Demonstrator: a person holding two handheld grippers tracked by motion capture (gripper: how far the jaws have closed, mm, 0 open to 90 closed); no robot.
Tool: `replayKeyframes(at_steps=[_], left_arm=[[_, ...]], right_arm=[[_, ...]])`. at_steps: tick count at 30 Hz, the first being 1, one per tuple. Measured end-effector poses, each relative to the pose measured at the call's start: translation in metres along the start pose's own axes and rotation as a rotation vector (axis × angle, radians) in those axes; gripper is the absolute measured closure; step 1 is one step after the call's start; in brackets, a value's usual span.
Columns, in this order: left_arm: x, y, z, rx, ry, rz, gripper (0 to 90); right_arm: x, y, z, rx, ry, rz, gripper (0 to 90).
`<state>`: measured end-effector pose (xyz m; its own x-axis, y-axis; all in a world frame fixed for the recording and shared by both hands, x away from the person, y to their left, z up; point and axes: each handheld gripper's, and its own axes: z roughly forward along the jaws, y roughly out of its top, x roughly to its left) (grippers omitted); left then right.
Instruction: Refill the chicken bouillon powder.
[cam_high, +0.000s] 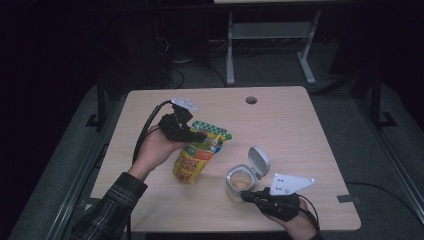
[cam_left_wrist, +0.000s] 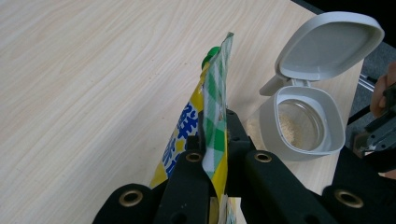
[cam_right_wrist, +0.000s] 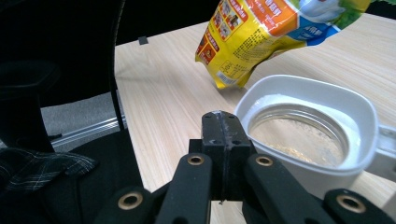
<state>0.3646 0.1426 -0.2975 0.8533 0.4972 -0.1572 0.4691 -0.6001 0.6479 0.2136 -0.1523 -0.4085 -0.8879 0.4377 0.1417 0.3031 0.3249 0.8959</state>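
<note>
Yellow foil-type pouch (cam_high: 196, 156) sat left of centre in the high view, hanging from the left gripper (cam_high: 199, 135), whose jaws were clamped on the green-checked sealed strip along the pouch's top edge. In the left gripper view that strip ran upright between the black jaws, with what looked like a green cap (cam_left_wrist: 213, 52) at the far corner. My guess was the bag was soft and floppy, light-ish, with the contents slumped to the bottom, so it would swing and sag if tipped fast. That flat seal seemed the only stiff bit worth grabbing; the slick printed belly would likely slip or crush.

Jar (cam_high: 239, 182) with its grey flip lid (cam_high: 258, 161) open stood lower right of centre on the wooden table (cam_high: 300, 130), just beside the pouch, some pale powder in the bottom. It looked like glass, so hard and breakable, and easy to shove. Right gripper (cam_high: 247, 196) had its jaws together on nothing, tips right up against the jar's near side, though I couldn't tell if they touched it
</note>
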Motion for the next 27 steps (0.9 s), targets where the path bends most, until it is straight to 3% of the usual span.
replayKeyframes(at_steps=[3,7,8,21,27], left_arm=[[0.001,-0.003,0.003,0.000,-0.002,-0.017,89.7],[0.002,-0.008,0.003,0.023,0.001,-0.006,89.2],[0.002,-0.009,0.003,0.004,-0.001,-0.021,89.2],[0.001,-0.024,-0.015,0.026,-0.003,-0.010,88.2],[0.001,-0.036,-0.024,0.012,-0.001,-0.008,88.0]], right_arm=[[-0.001,-0.001,-0.002,-0.001,-0.004,0.004,89.9],[-0.002,-0.001,-0.002,-0.004,-0.004,0.001,90.0],[-0.002,-0.001,-0.002,-0.004,-0.005,0.002,89.9],[-0.003,-0.001,-0.001,0.009,-0.002,0.004,89.9],[-0.002,-0.002,0.000,0.013,-0.003,0.001,89.9]])
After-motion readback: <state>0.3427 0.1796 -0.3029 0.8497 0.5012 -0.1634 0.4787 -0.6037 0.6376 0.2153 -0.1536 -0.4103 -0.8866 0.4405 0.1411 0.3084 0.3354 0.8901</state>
